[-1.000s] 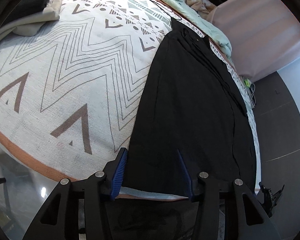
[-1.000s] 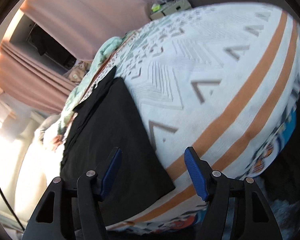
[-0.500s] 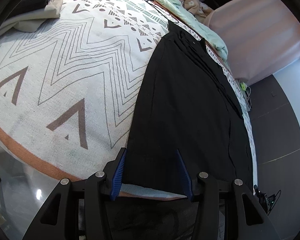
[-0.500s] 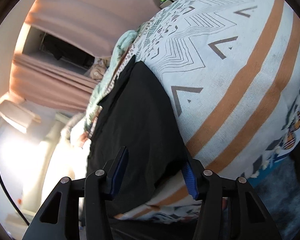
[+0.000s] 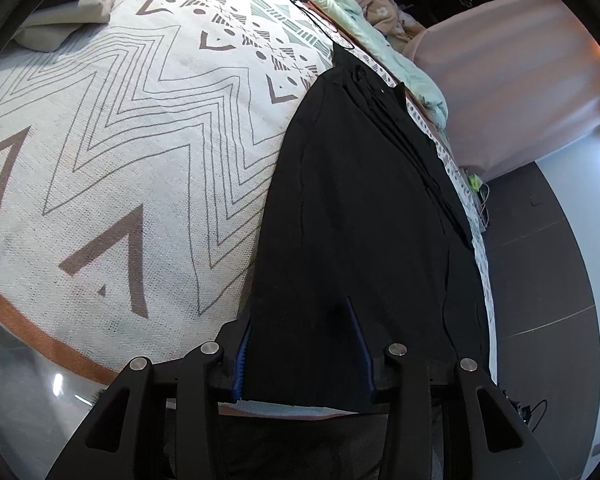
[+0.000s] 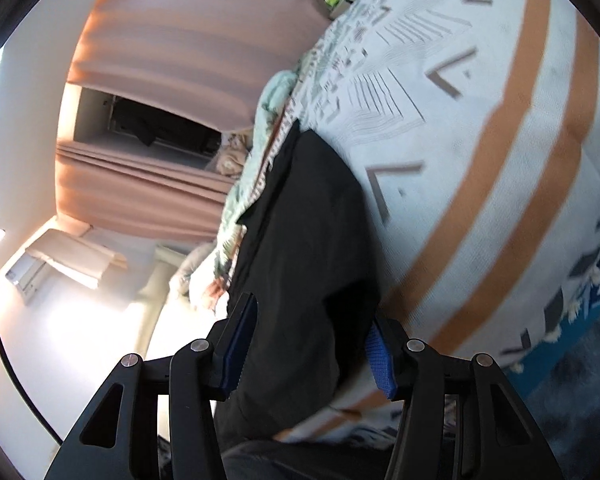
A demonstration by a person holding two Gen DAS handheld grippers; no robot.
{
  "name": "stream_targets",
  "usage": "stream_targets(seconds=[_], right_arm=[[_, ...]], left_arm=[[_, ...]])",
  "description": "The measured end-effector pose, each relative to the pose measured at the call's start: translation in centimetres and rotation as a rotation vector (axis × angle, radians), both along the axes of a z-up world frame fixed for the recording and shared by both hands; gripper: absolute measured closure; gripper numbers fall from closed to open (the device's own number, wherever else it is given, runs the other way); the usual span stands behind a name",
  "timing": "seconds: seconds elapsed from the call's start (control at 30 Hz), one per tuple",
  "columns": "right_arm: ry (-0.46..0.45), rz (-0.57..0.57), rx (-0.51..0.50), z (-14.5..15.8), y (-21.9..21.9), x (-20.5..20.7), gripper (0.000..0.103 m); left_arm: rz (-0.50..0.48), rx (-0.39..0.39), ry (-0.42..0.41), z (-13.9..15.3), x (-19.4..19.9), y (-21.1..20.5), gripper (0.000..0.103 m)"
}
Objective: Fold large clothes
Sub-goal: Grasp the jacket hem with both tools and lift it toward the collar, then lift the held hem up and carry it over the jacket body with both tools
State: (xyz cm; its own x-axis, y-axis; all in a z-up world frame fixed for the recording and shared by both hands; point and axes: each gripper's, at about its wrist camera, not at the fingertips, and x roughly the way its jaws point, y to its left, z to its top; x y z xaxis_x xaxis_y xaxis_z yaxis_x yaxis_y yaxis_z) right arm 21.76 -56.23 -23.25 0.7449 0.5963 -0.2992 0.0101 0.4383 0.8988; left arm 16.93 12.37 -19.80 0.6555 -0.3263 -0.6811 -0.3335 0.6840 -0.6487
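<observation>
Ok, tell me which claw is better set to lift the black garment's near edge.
Left. The left claw, its jaws just closing, straddles the black garment's hem squarely. The right claw sits askew at its corner, in a blurred view.

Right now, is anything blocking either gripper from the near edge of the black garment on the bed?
Nothing visible: the black garment already lies between both grippers' fingers, left gripper and right gripper.

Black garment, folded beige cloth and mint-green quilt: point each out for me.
Black garment (image 5: pixel 364 216): left wrist view, middle of the flat fabric panel.
Folded beige cloth (image 5: pixel 76 16): left wrist view, top fold, far left of the bed.
Mint-green quilt (image 5: pixel 340 4): left wrist view, crumpled edge beyond the garment.
</observation>
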Motion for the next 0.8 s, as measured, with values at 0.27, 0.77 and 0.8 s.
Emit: stream_targets(seconds=[0.27, 0.77, 0.8], right_arm=[[0.034, -0.118, -0.075, 0.9, -0.5, 1.8, 0.097], [-0.132, -0.076, -0.125, 10.3, 1.2, -3.6, 0.098], [-0.143, -0.070, -0.126, 11.0, 1.2, -4.3, 0.098]], left_arm=[[0.045, -0.030, 0.009, -0.6, -0.1, 0.3, 0.088], [0.095, -0.042, -0.186, 6.4, -5.7, 1.0, 0.101], [0.100, -0.050, -0.193, 6.7, -6.4, 1.3, 0.101]])
